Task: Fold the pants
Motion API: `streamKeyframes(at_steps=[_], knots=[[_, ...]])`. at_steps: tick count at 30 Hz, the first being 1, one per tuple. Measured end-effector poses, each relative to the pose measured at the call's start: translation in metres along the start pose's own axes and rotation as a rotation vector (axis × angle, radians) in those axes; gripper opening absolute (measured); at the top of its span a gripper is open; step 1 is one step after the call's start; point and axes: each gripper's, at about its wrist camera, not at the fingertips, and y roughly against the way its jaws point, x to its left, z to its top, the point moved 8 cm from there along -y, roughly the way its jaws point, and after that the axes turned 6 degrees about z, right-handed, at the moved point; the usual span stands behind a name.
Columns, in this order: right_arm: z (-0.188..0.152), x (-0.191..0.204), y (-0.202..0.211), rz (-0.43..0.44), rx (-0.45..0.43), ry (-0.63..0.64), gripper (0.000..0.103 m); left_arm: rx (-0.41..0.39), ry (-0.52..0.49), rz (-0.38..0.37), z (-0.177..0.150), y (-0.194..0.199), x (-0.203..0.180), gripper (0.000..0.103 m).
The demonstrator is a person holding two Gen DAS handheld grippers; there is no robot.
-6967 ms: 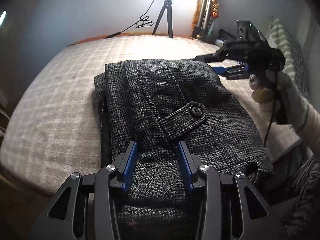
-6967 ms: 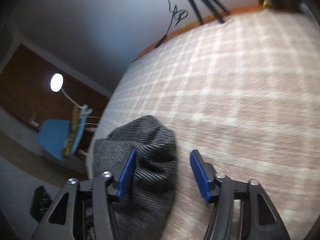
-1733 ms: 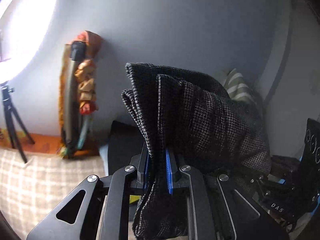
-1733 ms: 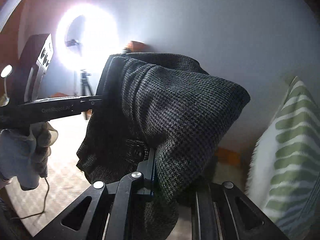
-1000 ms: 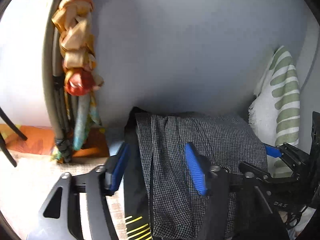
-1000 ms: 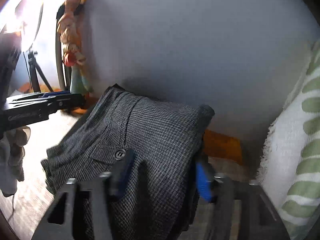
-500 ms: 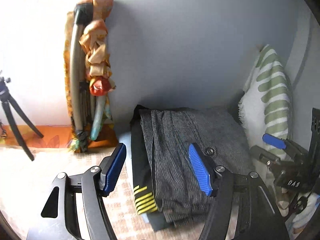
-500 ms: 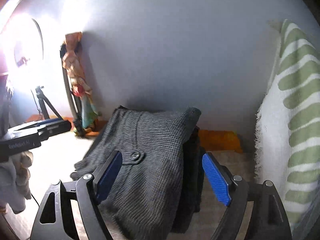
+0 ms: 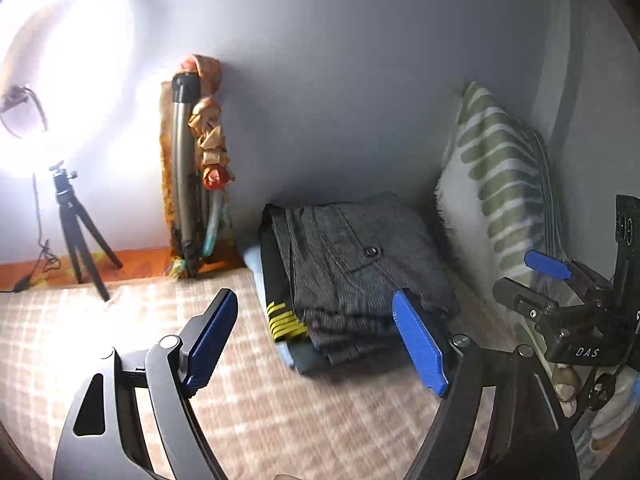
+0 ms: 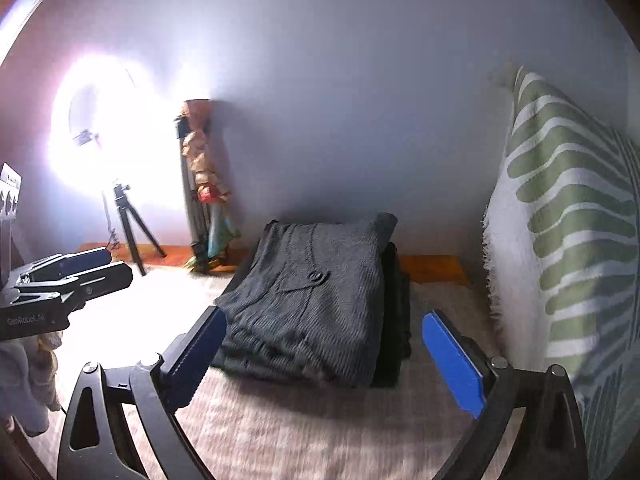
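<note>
Resting folded atop a far clothes stack [image 9: 288,320], the grey tweed pants [image 9: 352,264] are judged soft, floppy. Both the left gripper [image 9: 316,336] and right gripper [image 10: 324,360] are held open, empty. Folded edges are best gripped.

The left black two-finger gripper with blue pads [image 9: 316,338] stood with its jaws spread wide, nothing between them, fingers pointing forward and slightly downward. The right black two-finger gripper with blue pads [image 10: 334,356] was likewise spread wide and held nothing. Each showed at the edge of the other's view, side by side and apart. A pale-gloved hand [image 10: 26,376] gripped the left tool's handle from beneath.
</note>
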Motion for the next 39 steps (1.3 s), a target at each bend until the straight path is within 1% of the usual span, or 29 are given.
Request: streamKeyframes(at_steps=[7,11,14,17,21,25,31,34,39], knots=[[-0.031,0.035,0.043,0.0,-0.018,0.018,0.103,-0.012,-0.029,-0.008,-0.034,0.045,-0.005,0.081],[-0.052,0.051,0.059,-0.002,-0.03,0.033,0.103,-0.02,-0.062,-0.001,-0.057,0.065,-0.008,0.082],[-0.068,0.059,0.068,-0.001,-0.028,0.03,0.103,-0.014,-0.057,-0.006,-0.075,0.077,-0.006,0.082],[-0.082,0.065,0.078,-0.008,-0.037,0.029,0.103,0.008,-0.031,-0.02,-0.091,0.084,-0.003,0.082],[-0.096,0.071,0.087,-0.015,-0.038,0.022,0.103,-0.001,-0.045,0.007,-0.106,0.093,0.0,0.082],[-0.104,0.074,0.092,-0.011,-0.04,0.004,0.103,0.007,-0.01,-0.009,-0.121,0.1,0.005,0.082],[-0.114,0.073,0.093,-0.019,-0.056,-0.019,0.103,-0.007,-0.054,0.011,-0.133,0.103,0.006,0.082],[-0.116,0.074,0.094,-0.02,-0.06,-0.021,0.103,0.004,-0.05,0.005,-0.14,0.103,0.007,0.082],[-0.119,0.076,0.094,-0.028,-0.062,-0.007,0.103,0.002,-0.055,0.018,-0.145,0.105,0.008,0.082]])
